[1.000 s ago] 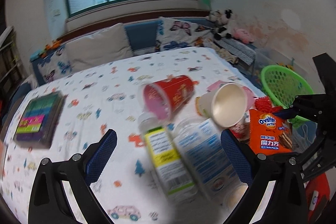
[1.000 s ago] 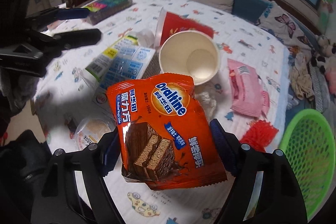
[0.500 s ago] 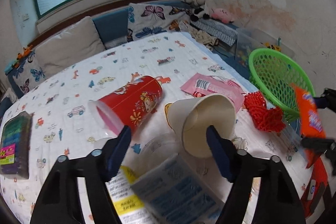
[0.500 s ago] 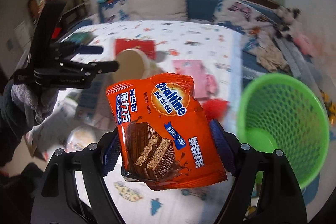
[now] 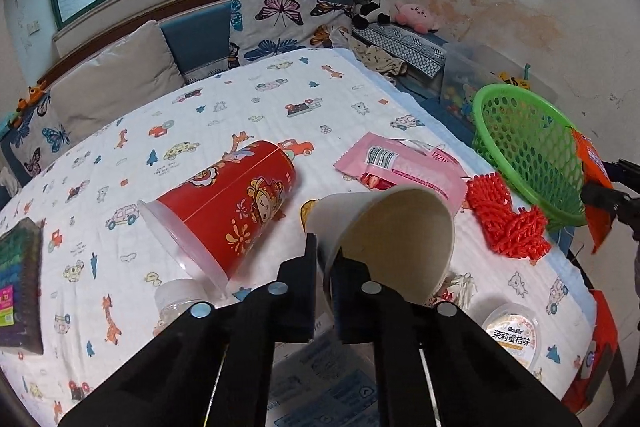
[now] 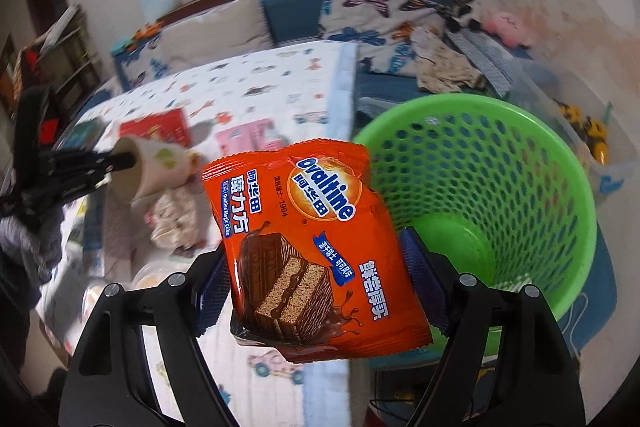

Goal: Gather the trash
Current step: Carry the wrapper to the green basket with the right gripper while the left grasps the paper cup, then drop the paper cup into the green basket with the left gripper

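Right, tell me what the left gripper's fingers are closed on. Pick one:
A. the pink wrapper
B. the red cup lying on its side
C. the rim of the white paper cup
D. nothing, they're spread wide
C: in the left wrist view the left gripper is pinched shut on the near rim wall of the white paper cup, while the red cup and pink wrapper lie untouched on the table.

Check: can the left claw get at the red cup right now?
Probably not yet: the left claw is shut on the paper cup rim, so it is occupied. The red cup lies on its side just left, nothing covering it.
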Available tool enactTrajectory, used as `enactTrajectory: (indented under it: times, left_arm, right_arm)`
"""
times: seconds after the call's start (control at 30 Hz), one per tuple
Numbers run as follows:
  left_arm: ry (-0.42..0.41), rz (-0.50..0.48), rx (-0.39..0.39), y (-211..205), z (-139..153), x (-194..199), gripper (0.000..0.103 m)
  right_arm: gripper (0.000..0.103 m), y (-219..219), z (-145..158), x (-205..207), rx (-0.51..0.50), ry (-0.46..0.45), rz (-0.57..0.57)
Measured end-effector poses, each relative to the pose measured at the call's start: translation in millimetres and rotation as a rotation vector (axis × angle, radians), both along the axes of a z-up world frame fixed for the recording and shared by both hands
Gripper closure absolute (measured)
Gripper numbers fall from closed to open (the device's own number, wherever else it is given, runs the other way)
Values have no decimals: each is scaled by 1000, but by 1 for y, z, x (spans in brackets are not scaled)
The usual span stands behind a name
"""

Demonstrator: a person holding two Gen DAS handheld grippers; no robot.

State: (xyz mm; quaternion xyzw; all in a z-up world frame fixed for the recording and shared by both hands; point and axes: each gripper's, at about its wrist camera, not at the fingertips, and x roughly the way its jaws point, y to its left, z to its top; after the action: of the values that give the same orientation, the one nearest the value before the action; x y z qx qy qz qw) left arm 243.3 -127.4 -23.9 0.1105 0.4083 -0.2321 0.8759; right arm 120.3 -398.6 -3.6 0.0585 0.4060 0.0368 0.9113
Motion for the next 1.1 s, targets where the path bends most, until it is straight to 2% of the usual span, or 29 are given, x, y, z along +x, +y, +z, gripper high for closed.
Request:
enactTrajectory:
  times: [0.23, 0.47, 0.57, 0.87, 1.1]
  left_arm:
    - [11, 8, -39, 5, 10, -1, 99]
    - [1, -27, -85, -1, 32, -9, 99]
    - [-1, -59, -104, -11, 43, -12, 99]
    - [-10, -175, -115, -72, 63, -21, 99]
    - [0, -281, -80, -138, 65, -28, 99]
  right_arm:
    - [24, -30, -6, 7, 17, 5, -98]
    - [12, -64, -14, 17, 37, 6, -196]
    - [10, -72, -14, 16, 34, 1, -225]
    - [10, -92, -5, -2, 46, -38, -266]
    - [9, -103, 5, -30, 60, -79, -290]
